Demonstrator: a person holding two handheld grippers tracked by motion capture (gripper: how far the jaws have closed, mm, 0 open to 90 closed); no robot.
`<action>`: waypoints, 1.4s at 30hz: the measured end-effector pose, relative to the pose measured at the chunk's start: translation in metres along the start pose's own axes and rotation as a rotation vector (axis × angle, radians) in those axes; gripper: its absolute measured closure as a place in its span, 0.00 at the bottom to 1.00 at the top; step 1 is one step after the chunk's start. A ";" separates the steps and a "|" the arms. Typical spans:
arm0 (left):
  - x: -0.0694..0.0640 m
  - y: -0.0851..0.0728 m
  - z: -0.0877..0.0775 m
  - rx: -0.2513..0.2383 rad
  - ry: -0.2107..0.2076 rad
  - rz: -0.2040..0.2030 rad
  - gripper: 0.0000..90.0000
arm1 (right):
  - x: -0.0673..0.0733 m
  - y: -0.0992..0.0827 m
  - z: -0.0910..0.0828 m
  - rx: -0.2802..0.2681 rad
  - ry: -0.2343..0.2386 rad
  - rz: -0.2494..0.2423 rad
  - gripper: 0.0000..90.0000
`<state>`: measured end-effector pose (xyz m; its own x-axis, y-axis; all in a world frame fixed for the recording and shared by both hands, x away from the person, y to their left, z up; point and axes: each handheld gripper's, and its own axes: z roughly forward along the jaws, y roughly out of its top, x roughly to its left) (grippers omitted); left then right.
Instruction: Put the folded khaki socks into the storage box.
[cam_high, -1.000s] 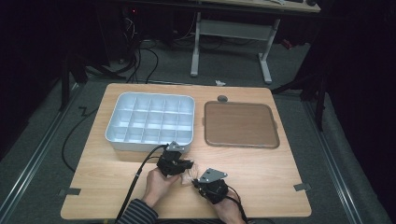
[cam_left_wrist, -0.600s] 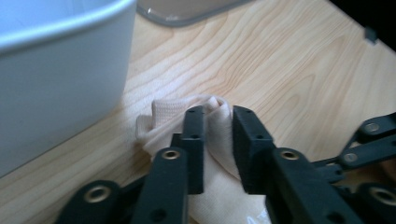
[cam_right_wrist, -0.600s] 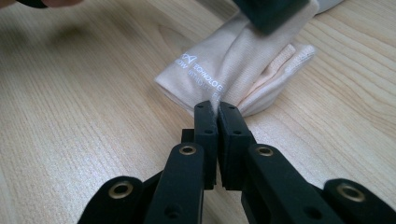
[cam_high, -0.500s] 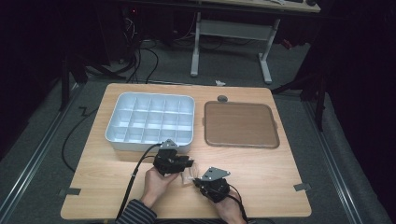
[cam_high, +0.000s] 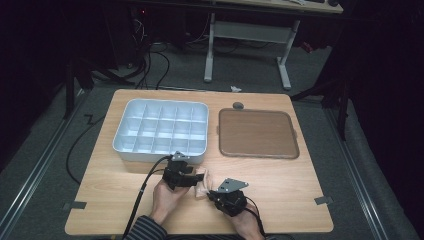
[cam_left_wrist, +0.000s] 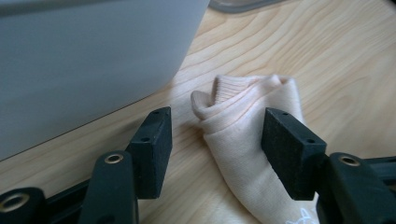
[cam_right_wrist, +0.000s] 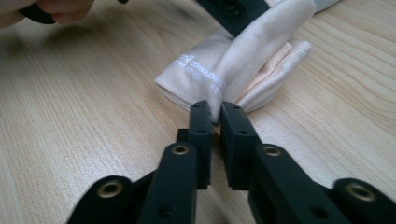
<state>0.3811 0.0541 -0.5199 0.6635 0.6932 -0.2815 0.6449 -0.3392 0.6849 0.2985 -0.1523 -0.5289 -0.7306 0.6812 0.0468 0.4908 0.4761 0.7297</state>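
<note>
Two hand-held grippers meet over one pale peach sock (cam_high: 202, 182) lying on the wooden table (cam_high: 300, 200), near the front edge, just in front of a grey compartment tray (cam_high: 162, 129). A brown flat tray (cam_high: 257, 133) sits to the right, well apart.

Left gripper (cam_left_wrist: 215, 140): its jaws have just been opening and now stand wide apart, one on each side of the sock's ribbed cuff, no pad pressing the cloth. Right gripper (cam_right_wrist: 215, 123): its jaws have just been parting a little; they stand nearly together with a fold of the sock's other end in the narrow gap. Whether the pads grip it firmly I cannot tell.

The sock's long axis runs between the two grippers, cuff toward the left one. Both are right at it.

The left gripper view shows the ribbed cuff folded open and the tray wall just beside it. The right gripper view shows white printed lettering on the sock. The high view shows both hands close together.
</note>
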 end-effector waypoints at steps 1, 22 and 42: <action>0.000 0.000 0.000 0.000 0.000 0.000 0.49 | 0.000 0.000 0.000 0.000 0.000 0.000 0.89; 0.000 0.000 0.002 0.017 -0.006 0.019 0.48 | -0.002 0.025 0.009 -0.062 -0.060 0.001 1.00; -0.006 0.000 0.007 0.015 0.057 0.058 0.43 | -0.003 0.012 0.009 -0.063 -0.117 -0.025 1.00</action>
<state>0.3796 0.0458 -0.5233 0.6776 0.7071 -0.2021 0.6117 -0.3894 0.6886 0.3107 -0.1432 -0.5260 -0.6797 0.7318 -0.0491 0.4397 0.4601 0.7714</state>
